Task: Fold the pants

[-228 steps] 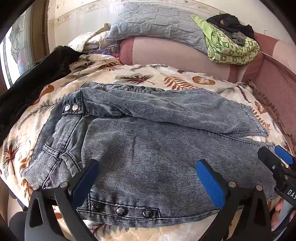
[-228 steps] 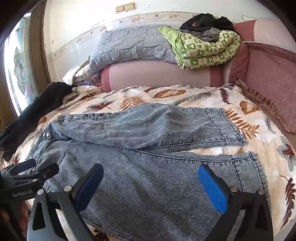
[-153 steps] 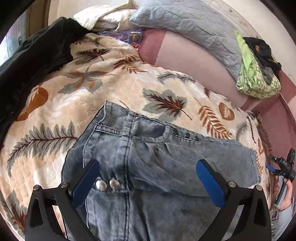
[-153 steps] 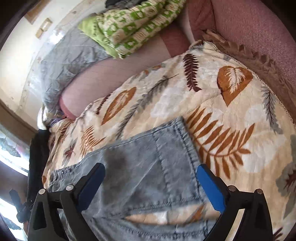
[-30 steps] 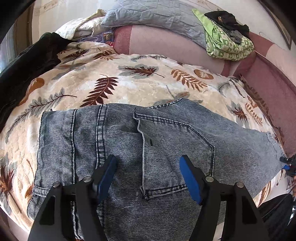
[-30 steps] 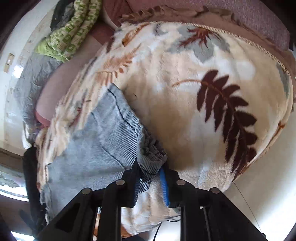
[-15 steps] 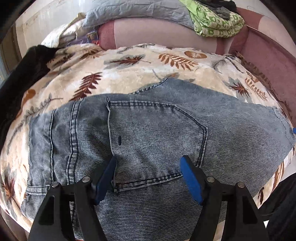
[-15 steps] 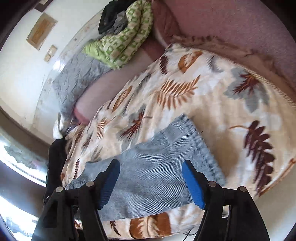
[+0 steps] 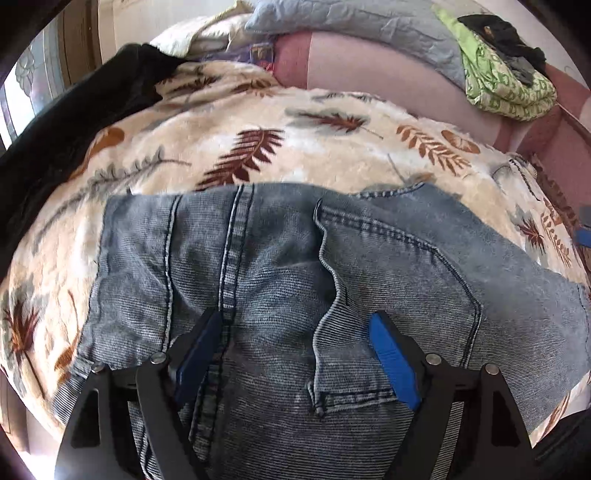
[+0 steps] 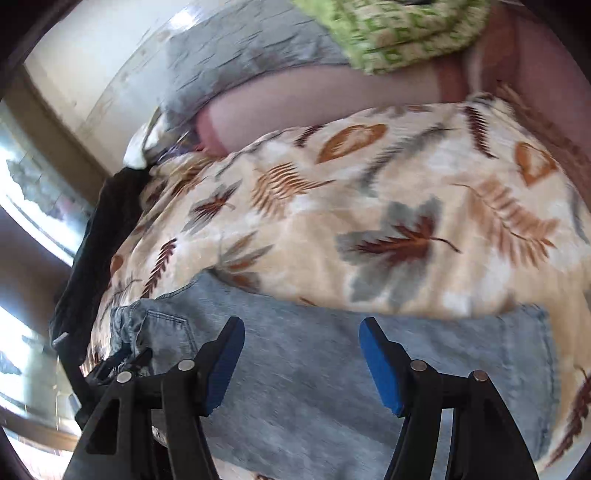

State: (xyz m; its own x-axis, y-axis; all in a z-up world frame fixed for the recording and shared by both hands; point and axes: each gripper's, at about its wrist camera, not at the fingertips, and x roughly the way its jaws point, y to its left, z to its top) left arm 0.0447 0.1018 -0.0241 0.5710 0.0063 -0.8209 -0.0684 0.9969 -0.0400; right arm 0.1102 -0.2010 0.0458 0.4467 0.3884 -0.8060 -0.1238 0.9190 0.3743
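The pants [image 9: 280, 280] are grey-blue denim and they lie folded on the bed, on a cream blanket [image 9: 332, 147] with brown and grey leaf prints. In the left wrist view the back pocket [image 9: 399, 295] faces up, and its near edge is a little lifted and wavy. The double seam runs down beside it.

The left hand-held gripper [image 9: 295, 354] hangs over the pocket area. Its jaws are opening, they stand wide, and the blue pads [image 9: 393, 365] do not press on the cloth; nothing is pinched between them.

The right hand-held gripper [image 10: 301, 363] is over the leg part of the pants [image 10: 314, 369], and this view is blurred. Its jaws are closing a little but they are apart, with only flat denim seen below them, not gripped.

At the head of the bed there is a pink bolster [image 9: 388, 74] with a grey quilt [image 9: 351, 22] and a green patterned blanket [image 9: 506, 88] on it. A black garment [image 9: 66, 110] lies along the left edge of the bed.
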